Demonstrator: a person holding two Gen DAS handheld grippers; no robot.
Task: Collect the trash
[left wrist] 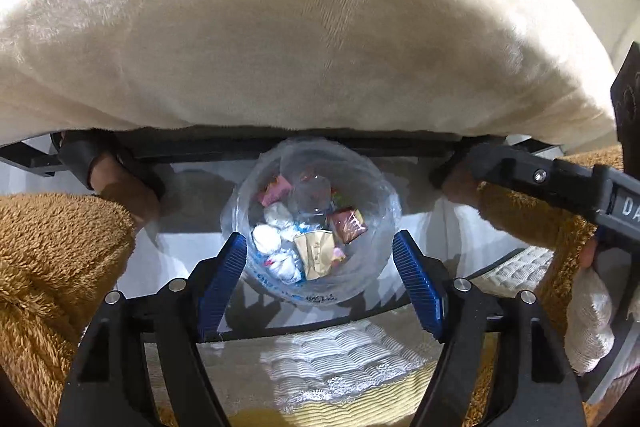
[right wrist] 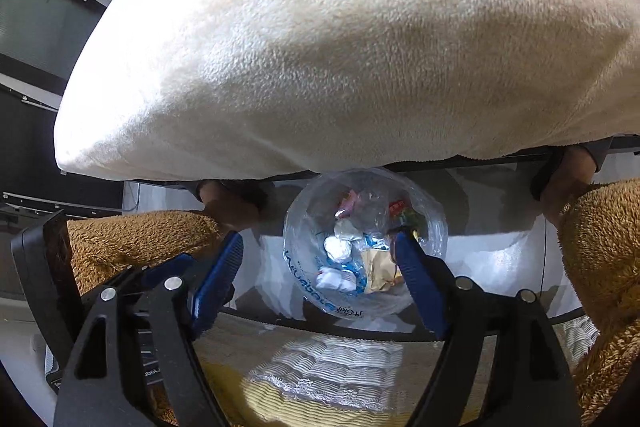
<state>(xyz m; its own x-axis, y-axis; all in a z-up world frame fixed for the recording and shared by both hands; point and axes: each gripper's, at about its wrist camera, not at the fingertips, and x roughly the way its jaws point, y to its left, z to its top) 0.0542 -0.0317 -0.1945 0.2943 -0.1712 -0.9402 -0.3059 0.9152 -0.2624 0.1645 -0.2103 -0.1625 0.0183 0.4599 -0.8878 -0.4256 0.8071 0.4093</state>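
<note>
Nearest the lens, black hinged links with silver rivets, ending in ribbed blue pads (left wrist: 224, 283); left gripper (left wrist: 320, 277) spread wide, nothing between the jaws; right gripper (right wrist: 320, 281) likewise agape and empty, one blue pad (right wrist: 420, 287) overlapping the bin's rim in its own view. Below both, centred between the jaws: round bin (left wrist: 380, 227) lined with crinkled clear plastic printed in blue, mouth facing the cameras, long axis running straight away from them. Inside: crumpled white tissue (left wrist: 267, 238), a tan paper wrapper (left wrist: 316, 253), glossy pink and red packets (left wrist: 347, 225). Overhead, a plush cream blanket (left wrist: 300, 39), draped over a dark frame edge (left wrist: 224, 147). Either side, fuzzy tan sleeves (left wrist: 52, 251). Underneath, quilted white padding (left wrist: 340, 359) with a lacy border.
</note>
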